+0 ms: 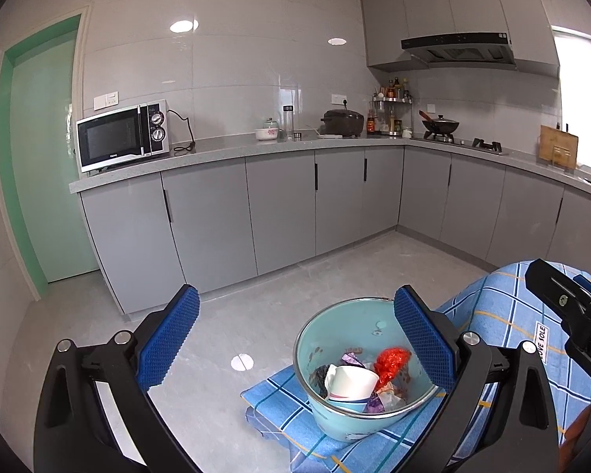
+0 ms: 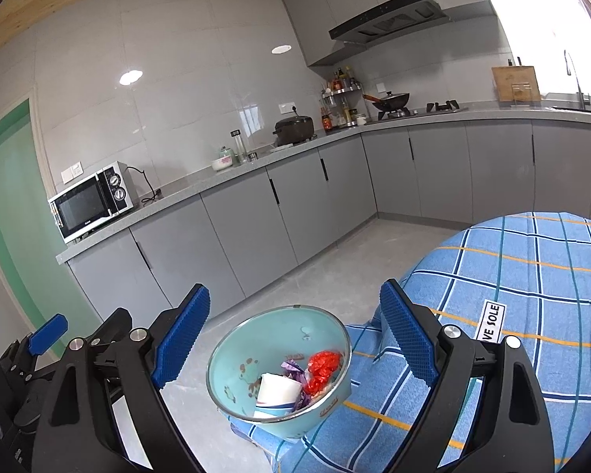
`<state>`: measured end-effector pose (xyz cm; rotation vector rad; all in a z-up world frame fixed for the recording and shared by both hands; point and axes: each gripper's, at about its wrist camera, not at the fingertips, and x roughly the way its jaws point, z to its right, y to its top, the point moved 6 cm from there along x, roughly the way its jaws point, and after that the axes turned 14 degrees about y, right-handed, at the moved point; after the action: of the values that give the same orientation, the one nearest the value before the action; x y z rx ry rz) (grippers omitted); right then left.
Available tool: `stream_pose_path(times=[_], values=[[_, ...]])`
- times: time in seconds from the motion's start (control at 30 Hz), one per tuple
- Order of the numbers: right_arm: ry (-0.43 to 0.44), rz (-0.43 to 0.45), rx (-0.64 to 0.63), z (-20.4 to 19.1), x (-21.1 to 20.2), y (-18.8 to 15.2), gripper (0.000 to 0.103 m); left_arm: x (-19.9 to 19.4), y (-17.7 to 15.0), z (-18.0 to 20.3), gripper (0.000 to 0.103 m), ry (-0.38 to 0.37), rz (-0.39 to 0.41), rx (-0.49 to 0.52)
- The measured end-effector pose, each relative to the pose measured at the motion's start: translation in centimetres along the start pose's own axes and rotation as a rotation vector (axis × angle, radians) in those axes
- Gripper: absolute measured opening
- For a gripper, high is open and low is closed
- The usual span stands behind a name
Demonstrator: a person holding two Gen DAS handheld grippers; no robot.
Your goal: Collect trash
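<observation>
A light blue enamel basin (image 1: 346,321) (image 2: 272,335) sits on a blue plaid cloth (image 1: 504,315) (image 2: 532,276). Inside lie a white paper cup (image 1: 352,384) (image 2: 277,390), a red crumpled wrapper (image 1: 392,360) (image 2: 323,364) and purple wrappers (image 2: 293,368). My left gripper (image 1: 295,339) hangs open above and before the basin, nothing between its blue pads. My right gripper (image 2: 295,341) is likewise open and empty over the basin. The right gripper's black frame (image 1: 563,307) shows at the right edge of the left wrist view. One left pad (image 2: 47,333) shows at the left of the right wrist view.
The cloth (image 2: 413,414) drapes down over a lower step under the basin. Grey floor (image 1: 224,335) lies to the left. Grey cabinets (image 1: 212,216) run along an L-shaped counter with a microwave (image 1: 122,138), rice cooker (image 1: 342,122) and wok (image 1: 439,124). A green door (image 1: 39,157) stands left.
</observation>
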<state>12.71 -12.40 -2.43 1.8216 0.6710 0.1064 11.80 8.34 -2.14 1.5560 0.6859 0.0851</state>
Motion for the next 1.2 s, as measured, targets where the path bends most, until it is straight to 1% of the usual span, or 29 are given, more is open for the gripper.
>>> stream_pose_path(times=[0.33,0.57,0.73,0.83,0.93,1.2], values=[[-0.001,0.006,0.004,0.19,-0.31,-0.04,0.087,-0.16,0.47,-0.32,0.097,0.017,0.019,-0.012],[-0.009,0.003,0.006,0.25,-0.36,0.02,0.087,-0.09,0.57,-0.31,0.097,0.047,0.017,0.003],[-0.014,0.003,0.011,0.24,-0.41,0.05,0.087,-0.29,0.68,-0.07,0.097,0.032,0.027,0.017],[-0.016,0.001,0.012,0.24,-0.43,-0.01,0.087,-0.17,0.66,0.04,0.097,0.008,0.008,0.007],[-0.016,0.0,0.013,0.22,-0.45,-0.06,0.087,-0.25,0.71,-0.01,0.097,0.018,0.014,0.009],[-0.013,0.004,0.016,0.27,-0.46,0.09,0.087,-0.52,0.84,-0.1,0.097,0.015,0.022,0.005]])
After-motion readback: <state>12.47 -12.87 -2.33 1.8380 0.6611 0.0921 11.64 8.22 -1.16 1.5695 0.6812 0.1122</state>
